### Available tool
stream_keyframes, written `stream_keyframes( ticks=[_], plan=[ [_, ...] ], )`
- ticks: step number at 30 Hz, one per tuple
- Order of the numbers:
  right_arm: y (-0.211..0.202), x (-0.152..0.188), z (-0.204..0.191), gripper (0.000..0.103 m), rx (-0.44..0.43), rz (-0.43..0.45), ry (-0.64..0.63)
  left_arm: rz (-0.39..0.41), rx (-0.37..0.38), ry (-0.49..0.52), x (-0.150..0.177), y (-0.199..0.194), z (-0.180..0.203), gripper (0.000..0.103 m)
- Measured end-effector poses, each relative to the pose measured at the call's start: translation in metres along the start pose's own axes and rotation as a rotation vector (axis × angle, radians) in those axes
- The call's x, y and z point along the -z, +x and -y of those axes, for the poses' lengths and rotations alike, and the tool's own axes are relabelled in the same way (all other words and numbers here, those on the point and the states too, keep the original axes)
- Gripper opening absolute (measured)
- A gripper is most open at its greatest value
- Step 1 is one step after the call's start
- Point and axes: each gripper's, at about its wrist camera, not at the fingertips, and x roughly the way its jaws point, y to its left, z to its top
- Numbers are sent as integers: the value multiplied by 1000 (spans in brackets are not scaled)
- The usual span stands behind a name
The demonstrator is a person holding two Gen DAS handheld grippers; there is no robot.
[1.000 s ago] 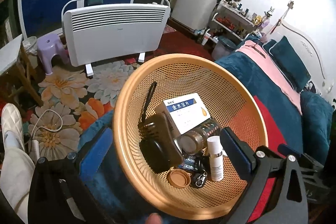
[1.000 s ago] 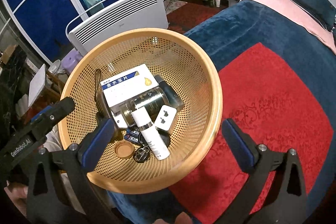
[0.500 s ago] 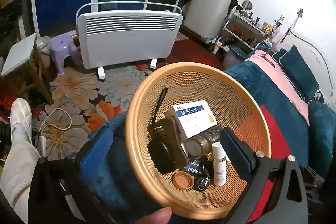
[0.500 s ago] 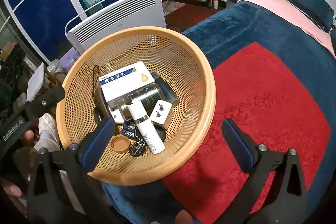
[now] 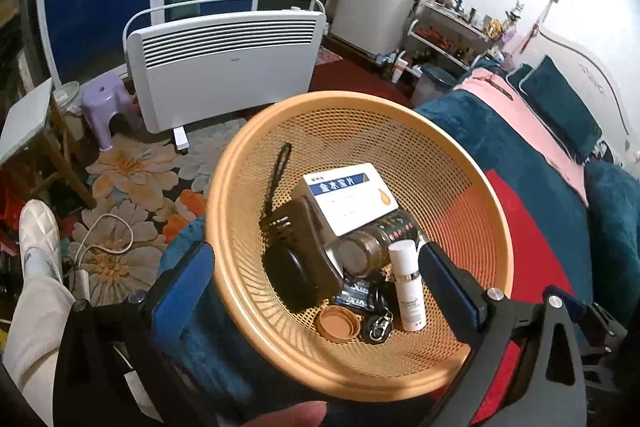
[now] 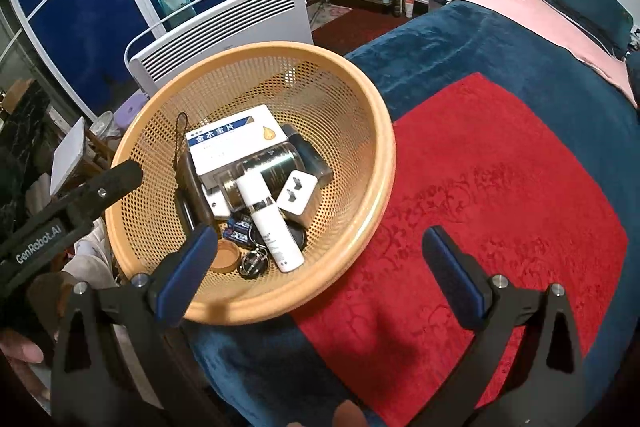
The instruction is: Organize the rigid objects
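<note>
Basket (image 6: 360,107) beyond left hand-held gripper (image 5: 316,287)

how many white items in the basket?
3 visible: the white medicine box at the back, the white tube bottle lying over the metal can, and the white plug adapter to the bottle's right. More may be buried underneath in the basket.

Orange perforated basket (image 6: 372,131), red cloth (image 6: 500,187)

**Legible markings**

I read "GenRobot.AI" in white on the left gripper (image 6: 68,219) arm, at 9 o'clock in the right wrist view. The white box (image 6: 236,139) carries Chinese characters "金水宝片" on a blue band. Battery pack (image 6: 239,231) print unclear.
</note>
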Motion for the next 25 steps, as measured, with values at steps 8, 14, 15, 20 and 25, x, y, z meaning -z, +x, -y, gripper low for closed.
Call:
stream_keyframes(
  ticks=[8, 14, 15, 20, 25],
  plan=[
    [-6, 14, 17, 103, 11, 3, 34, -5, 4, 69, 11, -1, 20, 102],
    [-14, 28, 35, 103, 31, 7, 72, -6, 28, 132, 20, -4, 39, 102],
    [-15, 31, 38, 103, 35, 7, 79, -8, 32, 138, 21, -4, 41, 102],
    [-26, 48, 55, 103, 58, 15, 118, -4, 72, 204, 33, -10, 64, 102],
    [-41, 70, 80, 103, 105, 29, 167, 32, 167, 349, 52, -25, 102, 102]
  ],
)
